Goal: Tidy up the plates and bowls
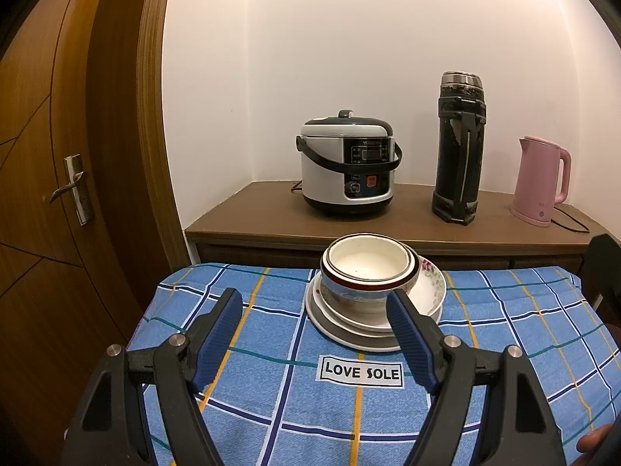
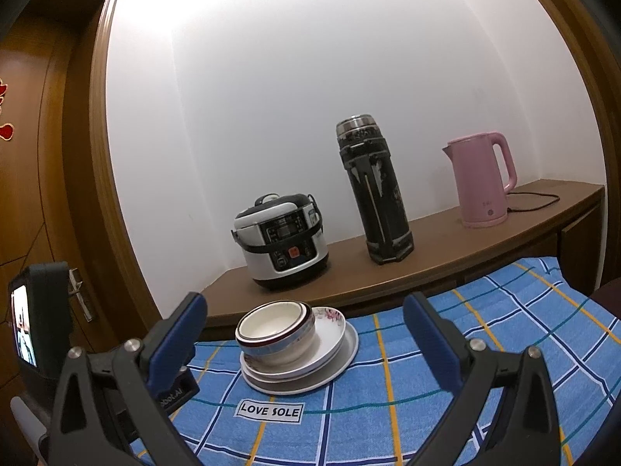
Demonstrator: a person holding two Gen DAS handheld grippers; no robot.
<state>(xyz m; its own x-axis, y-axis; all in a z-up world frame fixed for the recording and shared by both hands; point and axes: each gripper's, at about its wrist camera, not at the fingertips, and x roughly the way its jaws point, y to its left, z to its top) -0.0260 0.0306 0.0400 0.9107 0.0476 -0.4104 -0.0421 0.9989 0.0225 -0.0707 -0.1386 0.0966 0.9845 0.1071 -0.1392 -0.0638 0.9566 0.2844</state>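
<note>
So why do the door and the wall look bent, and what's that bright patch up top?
Left wrist view: the fisheye lens bows the door, and corners go dark. Right wrist view: same bending on the shelf; light washes out the wall at the top. Both stay sharp, no blur.

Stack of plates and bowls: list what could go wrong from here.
1. The nested bowls sit off-centre on the plates, toward the left in the left wrist view; lifting the stack as one could tip them.
2. The floral dish leans under the bowls, so pulling a bowl may drag it.
3. The checked cloth could slide or bunch if a plate is pushed. Both the left gripper and right gripper are open, holding nothing.
</note>
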